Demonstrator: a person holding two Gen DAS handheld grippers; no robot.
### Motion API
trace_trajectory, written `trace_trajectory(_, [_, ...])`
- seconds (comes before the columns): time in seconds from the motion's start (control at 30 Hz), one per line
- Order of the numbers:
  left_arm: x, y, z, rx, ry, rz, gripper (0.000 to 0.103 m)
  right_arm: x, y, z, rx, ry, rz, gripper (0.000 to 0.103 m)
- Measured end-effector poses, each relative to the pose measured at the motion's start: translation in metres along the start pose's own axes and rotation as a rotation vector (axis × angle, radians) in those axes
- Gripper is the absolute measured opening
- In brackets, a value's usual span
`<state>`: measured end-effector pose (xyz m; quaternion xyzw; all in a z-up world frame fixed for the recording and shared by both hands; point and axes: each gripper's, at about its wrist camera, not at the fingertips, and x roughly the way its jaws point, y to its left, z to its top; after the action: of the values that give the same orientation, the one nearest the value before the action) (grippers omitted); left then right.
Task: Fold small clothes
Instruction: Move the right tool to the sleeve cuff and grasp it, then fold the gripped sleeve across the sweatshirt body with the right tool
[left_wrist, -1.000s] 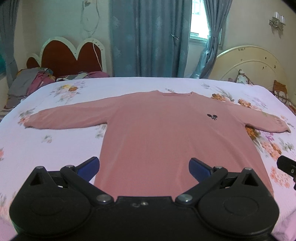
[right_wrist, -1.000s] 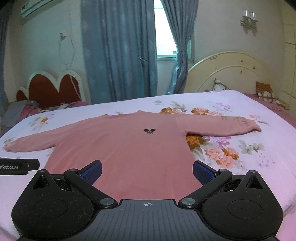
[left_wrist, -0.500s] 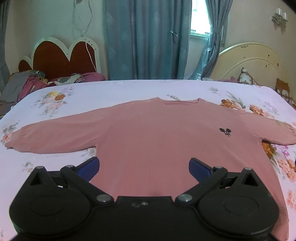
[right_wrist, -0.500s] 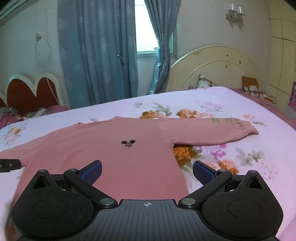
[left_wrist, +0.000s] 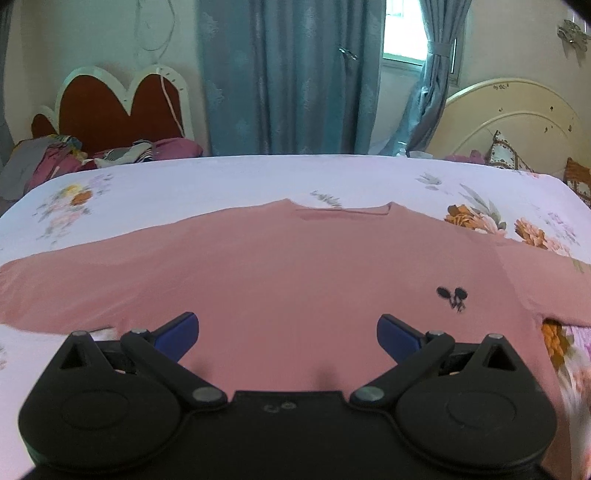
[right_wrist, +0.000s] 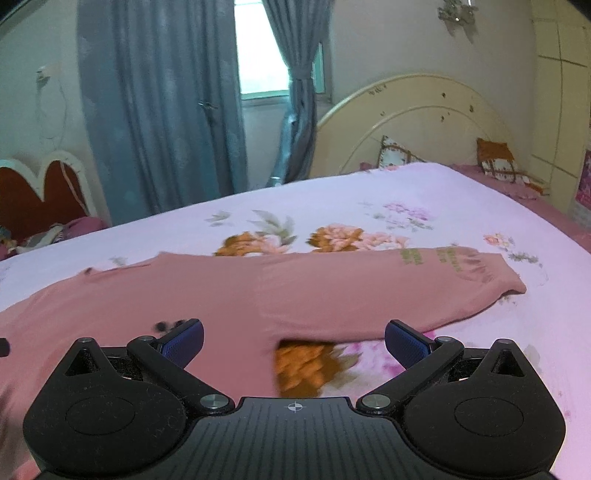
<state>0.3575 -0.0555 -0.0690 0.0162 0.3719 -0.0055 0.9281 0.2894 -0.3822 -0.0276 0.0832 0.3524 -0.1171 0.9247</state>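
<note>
Currently pink shirt (left_wrist: 295, 266) lies flat, face up on the bed (left_wrist: 221, 184), sleeves running left-right: right gripper (right_wrist: 294, 338), spread and empty, is nearer the right sleeve (right_wrist: 388, 291); left gripper (left_wrist: 288, 330), also spread, faces the torso.

Cream walls (left_wrist: 517, 55), blue-grey curtains (left_wrist: 288, 77) drawn beside a bright window (right_wrist: 262, 48), a cream arched headboard (right_wrist: 417, 125), a red scalloped headboard (left_wrist: 118, 107), a floral bedsheet (left_wrist: 221, 184), patterned cushions (right_wrist: 495, 162) against the headboard
</note>
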Motion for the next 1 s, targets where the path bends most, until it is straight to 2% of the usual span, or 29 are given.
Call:
trace_trajectory(0.23, [0.037, -0.03, 0.012, 0.005, 0.02, -0.009, 0.1, 0.054, -0.059, 0.01, 0.024, 0.025, -0.058, 0.103])
trace_trajectory(0.4, [0.057, -0.049, 0.015, 0.034, 0.053, -0.015, 0.097, 0.086, -0.11, 0.012, 0.078, 0.053, -0.147, 0.102])
trace_trajectory(0.63, [0.078, -0.064, 0.016, 0.058, 0.088, 0.012, 0.097, 0.114, -0.176, 0.009, 0.143, 0.073, -0.29, 0.102])
trace_trajectory(0.77, [0.085, -0.068, 0.016, 0.074, 0.1, 0.015, 0.095, 0.125, -0.207, 0.01, 0.224, 0.083, -0.321, 0.102])
trace_trajectory(0.8, [0.087, -0.068, 0.015, 0.077, 0.104, 0.014, 0.094, 0.129, -0.214, 0.01, 0.242, 0.086, -0.327, 0.096])
trace_trajectory(0.83, [0.088, -0.068, 0.015, 0.078, 0.108, 0.007, 0.092, 0.133, -0.221, 0.01, 0.259, 0.093, -0.33, 0.084])
trace_trajectory(0.87, [0.089, -0.068, 0.014, 0.078, 0.11, -0.002, 0.091, 0.136, -0.226, 0.01, 0.276, 0.102, -0.334, 0.065])
trace_trajectory(0.97, [0.09, -0.067, 0.014, 0.078, 0.118, -0.009, 0.089, 0.141, -0.235, 0.013, 0.3, 0.077, -0.346, 0.065])
trace_trajectory(1.0, [0.09, -0.067, 0.013, 0.084, 0.117, -0.008, 0.088, 0.142, -0.236, 0.015, 0.304, 0.072, -0.345, 0.058])
